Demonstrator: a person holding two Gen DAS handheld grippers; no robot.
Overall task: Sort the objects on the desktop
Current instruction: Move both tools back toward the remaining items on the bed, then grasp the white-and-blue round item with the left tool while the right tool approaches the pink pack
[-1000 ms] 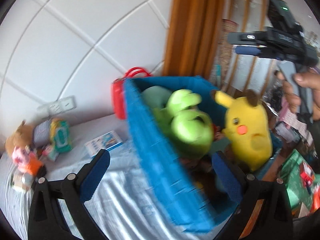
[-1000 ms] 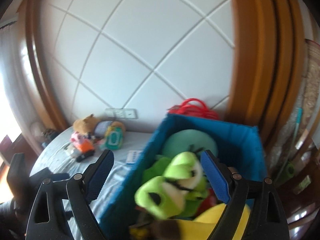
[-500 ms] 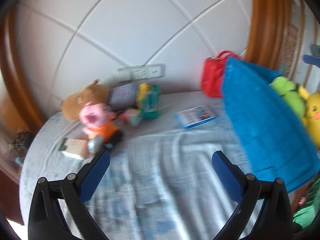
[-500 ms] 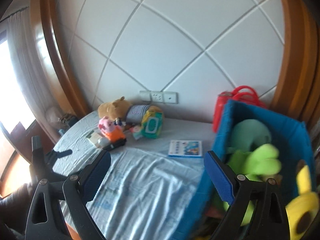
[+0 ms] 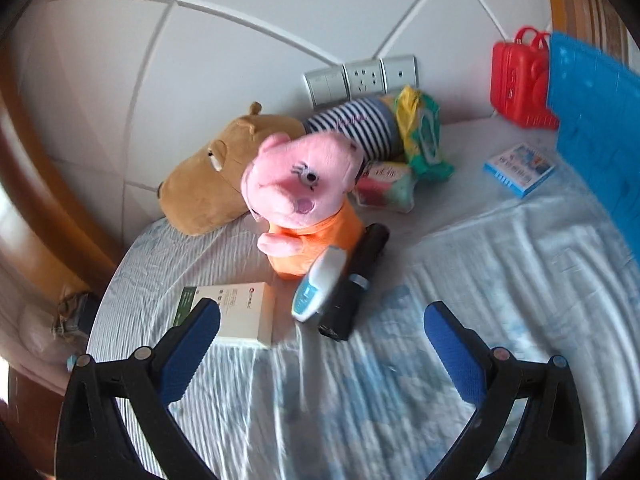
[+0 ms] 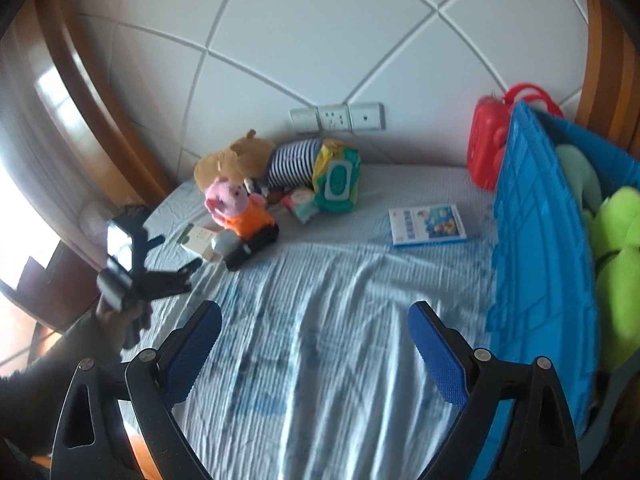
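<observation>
At the far left of the cloth-covered surface [image 5: 460, 360], the left hand-held gripper [image 5: 320, 328] hangs with its jaws spread wide and nothing between them, aimed at a cluster of things not yet sorted. Nearest it lies a white box [image 5: 236, 312] with a green side panel; its print is too small to read. Just right of the box stand a pink pig plush [image 5: 300, 196] in an orange top, a white-and-blue tube-like item [image 5: 320, 288] blurred by motion, and a black cylinder [image 5: 356, 280] lying touching the plush. Behind them rest a brown capybara plush [image 5: 216, 176], a striped roll [image 5: 352, 128], a green-and-yellow wipes pack [image 5: 424, 140] and a small soft packet [image 5: 384, 188].

Further right, alone on the cloth, lies a blue picture-covered booklet [image 6: 428, 226]; its writing cannot be made out. The right hand-held gripper [image 6: 316, 352] is likewise wide open and empty, hovering over bare cloth.

At the right edge stands the blue basket [image 6: 536, 240], already holding a green plush [image 6: 616, 248] and a pale green cushion [image 6: 576, 176], with a red case [image 6: 488, 148] behind it. I judge the sorting partly done: some plush toys are in, the left cluster and the booklet remain.
</observation>
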